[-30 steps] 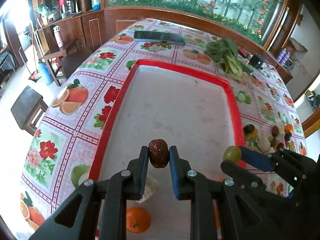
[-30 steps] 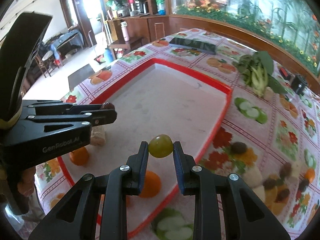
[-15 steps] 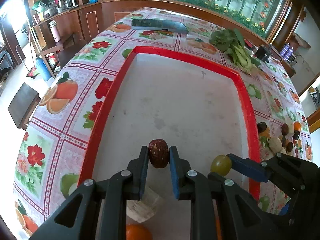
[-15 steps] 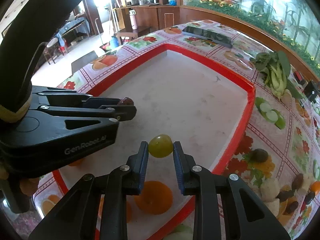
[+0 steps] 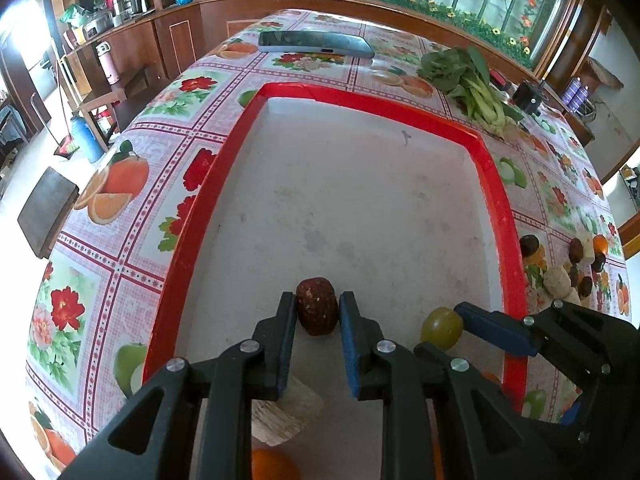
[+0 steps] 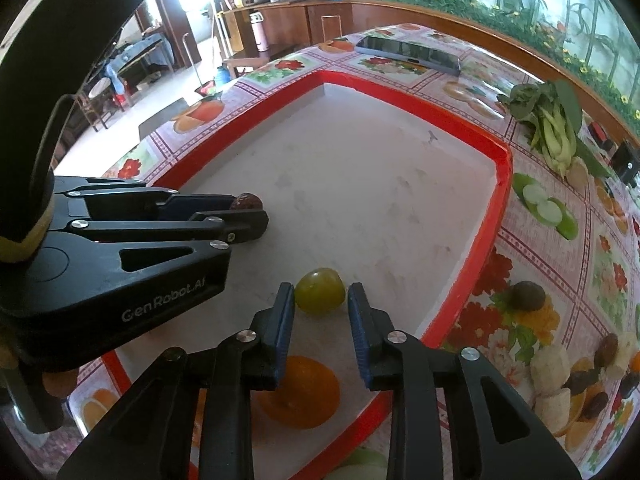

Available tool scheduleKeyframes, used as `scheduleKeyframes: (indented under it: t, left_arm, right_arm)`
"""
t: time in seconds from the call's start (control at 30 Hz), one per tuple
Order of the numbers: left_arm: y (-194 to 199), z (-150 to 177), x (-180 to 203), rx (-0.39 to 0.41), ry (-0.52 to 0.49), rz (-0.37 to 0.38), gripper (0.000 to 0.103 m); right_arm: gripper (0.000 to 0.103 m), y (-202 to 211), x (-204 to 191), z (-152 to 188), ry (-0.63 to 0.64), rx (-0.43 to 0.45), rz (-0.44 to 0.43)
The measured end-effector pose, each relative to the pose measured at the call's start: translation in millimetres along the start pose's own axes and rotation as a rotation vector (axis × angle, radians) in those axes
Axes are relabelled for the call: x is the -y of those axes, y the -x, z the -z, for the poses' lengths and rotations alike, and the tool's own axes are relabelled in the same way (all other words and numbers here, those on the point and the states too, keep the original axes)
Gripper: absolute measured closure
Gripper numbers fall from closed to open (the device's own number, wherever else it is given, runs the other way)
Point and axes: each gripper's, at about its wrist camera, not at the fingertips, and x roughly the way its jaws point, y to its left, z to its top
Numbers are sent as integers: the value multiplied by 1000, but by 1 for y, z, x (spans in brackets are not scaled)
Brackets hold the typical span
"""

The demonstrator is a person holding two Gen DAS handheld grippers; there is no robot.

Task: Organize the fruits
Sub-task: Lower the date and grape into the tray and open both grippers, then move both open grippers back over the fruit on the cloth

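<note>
My left gripper (image 5: 318, 312) is shut on a dark red-brown fruit (image 5: 317, 306) low over the near part of the red-rimmed white tray (image 5: 208, 200). My right gripper (image 6: 320, 300) stands around a green grape (image 6: 320, 290) that rests on the tray floor; its jaws look slightly apart from the grape. The grape also shows in the left wrist view (image 5: 442, 328). The left gripper (image 6: 250, 216) shows to the left in the right wrist view. An orange (image 6: 304, 392) and a pale chunk (image 5: 288, 408) lie in the tray's near end.
Several loose fruits (image 6: 560, 376) lie on the flowered tablecloth right of the tray. Leafy greens (image 5: 468, 84) and a phone (image 5: 316, 42) lie beyond it. A second orange (image 5: 272, 464) lies in the tray near the left gripper. The table edge drops off on the left.
Both grippers have moved forward and down over the tray. The right jaws have widened a little and the green grape now rests on the tray floor.
</note>
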Motion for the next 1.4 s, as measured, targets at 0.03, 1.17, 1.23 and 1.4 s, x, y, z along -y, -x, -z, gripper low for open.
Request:
scheduleKeyframes:
  t: [0.03, 1.17, 1.23, 1.4]
  left_arm:
    - [0, 0, 0, -1, 1, 0, 74]
    - [47, 33, 38, 46, 1, 11, 44]
    - [50, 35, 45, 50, -4, 17, 43]
    - [55, 40, 64, 50, -17, 27, 38]
  right_arm:
    - [71, 0, 1, 1, -6, -2, -3]
    - [54, 66, 22, 41, -137, 42, 7]
    - [48, 71, 27, 47, -150, 50, 17]
    - [34, 83, 43, 63, -196, 55, 39]
